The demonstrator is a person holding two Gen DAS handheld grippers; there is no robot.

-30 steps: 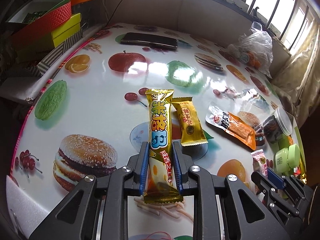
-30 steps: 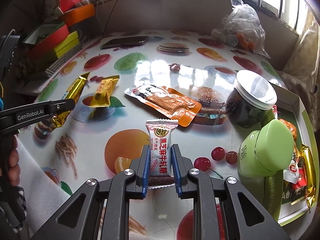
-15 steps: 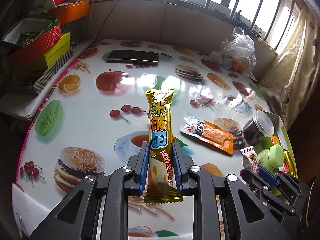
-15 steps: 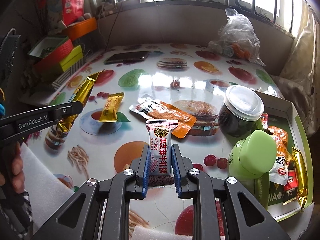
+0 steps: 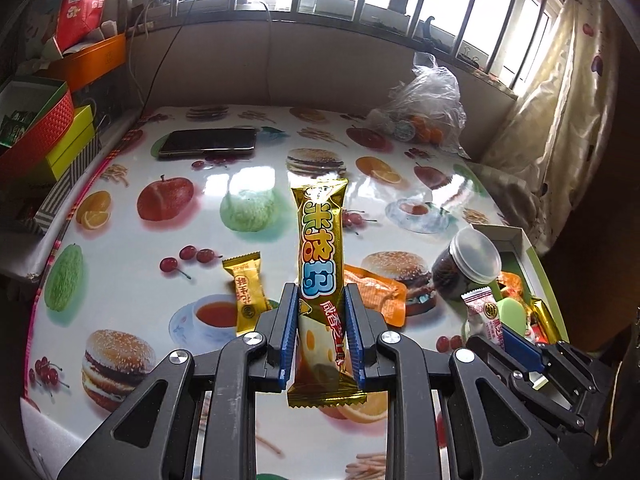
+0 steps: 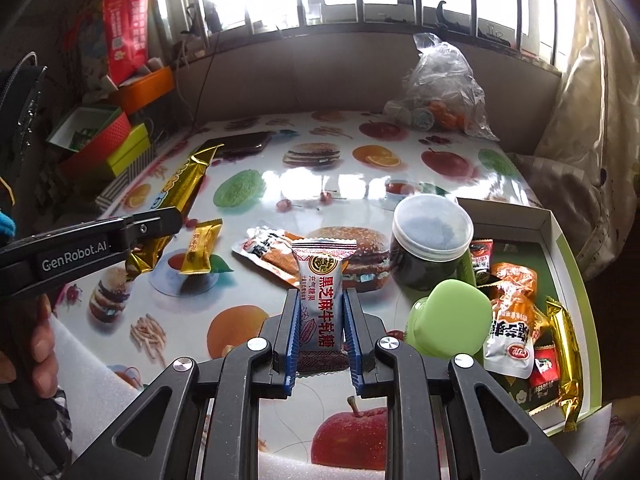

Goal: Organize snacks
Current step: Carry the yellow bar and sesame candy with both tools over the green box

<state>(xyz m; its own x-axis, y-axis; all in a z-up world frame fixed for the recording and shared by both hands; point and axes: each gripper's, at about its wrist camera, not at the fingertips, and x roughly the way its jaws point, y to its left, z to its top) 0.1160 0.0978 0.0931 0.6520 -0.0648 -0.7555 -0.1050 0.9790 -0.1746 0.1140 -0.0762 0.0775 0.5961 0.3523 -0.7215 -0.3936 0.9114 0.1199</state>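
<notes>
So we've got the long gold snack bar (image 5: 322, 280) pinched upright between the blue pads of the left gripper (image 5: 322, 320), lifted clear of the table (image 5: 120, 248); its far end sticks up well past the fingertips and the crimped tail hangs out behind them. The right gripper (image 6: 322, 328) is clamped on a small white sesame candy (image 6: 323, 288), also held off the surface; from that camera we see the left gripper off to the left with the gold bar poking out both ends.

Just left of the left gripper's fingers lies a small yellow packet (image 5: 245, 290) on the printed teacup; right behind the bar an orange pouch (image 5: 376, 294) lies flat, partly hidden. Ahead and right of the right gripper stands a dark jar (image 6: 430, 250) with a clear lid, a green lidded tub (image 6: 450, 320) nearer, and beside them the snack box (image 6: 552, 224) with several packets already in it. Far ahead there's a phone (image 5: 208, 142) and a plastic bag (image 5: 424, 108).
</notes>
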